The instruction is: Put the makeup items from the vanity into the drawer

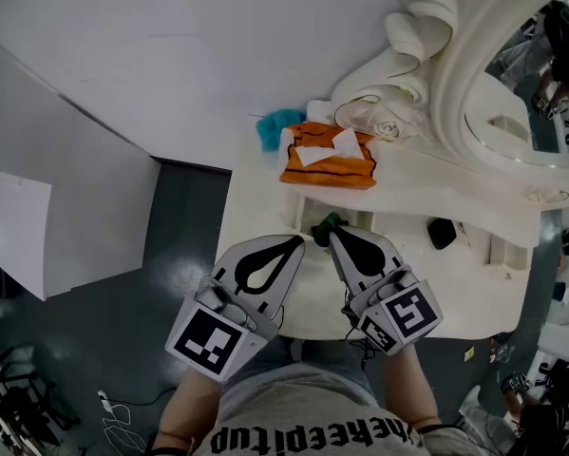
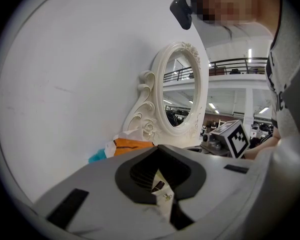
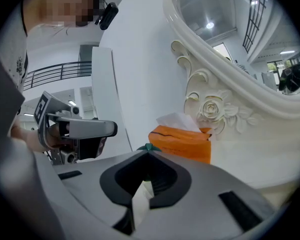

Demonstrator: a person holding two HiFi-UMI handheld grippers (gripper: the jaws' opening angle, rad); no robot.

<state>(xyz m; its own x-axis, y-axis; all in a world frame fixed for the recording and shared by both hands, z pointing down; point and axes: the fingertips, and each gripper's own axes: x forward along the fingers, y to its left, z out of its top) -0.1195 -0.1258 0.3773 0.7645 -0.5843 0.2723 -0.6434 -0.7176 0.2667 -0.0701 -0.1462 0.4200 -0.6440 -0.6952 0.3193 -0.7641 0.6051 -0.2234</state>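
Note:
Both grippers hover side by side over the near part of the white vanity top [image 1: 312, 293]. My right gripper [image 1: 330, 234] is shut on a small dark green item [image 1: 324, 223], which sticks out at its tips; it also shows as the green item [image 3: 148, 147] peeking above the closed jaws of the right gripper [image 3: 148, 151]. My left gripper [image 1: 296, 245] is shut, with nothing seen between its tips. Through the gap behind the left gripper's [image 2: 160, 147] closed jaws I see a small dark piece [image 2: 158, 186] on the white surface. A small black object [image 1: 442, 233] sits under the raised shelf.
An orange tissue box [image 1: 329, 155] and a teal thing [image 1: 276, 124] stand on the raised shelf by the ornate oval mirror [image 1: 521, 93]. A white wall runs behind the shelf. Dark floor [image 1: 180, 226] lies left of the vanity. The person's torso is just below the grippers.

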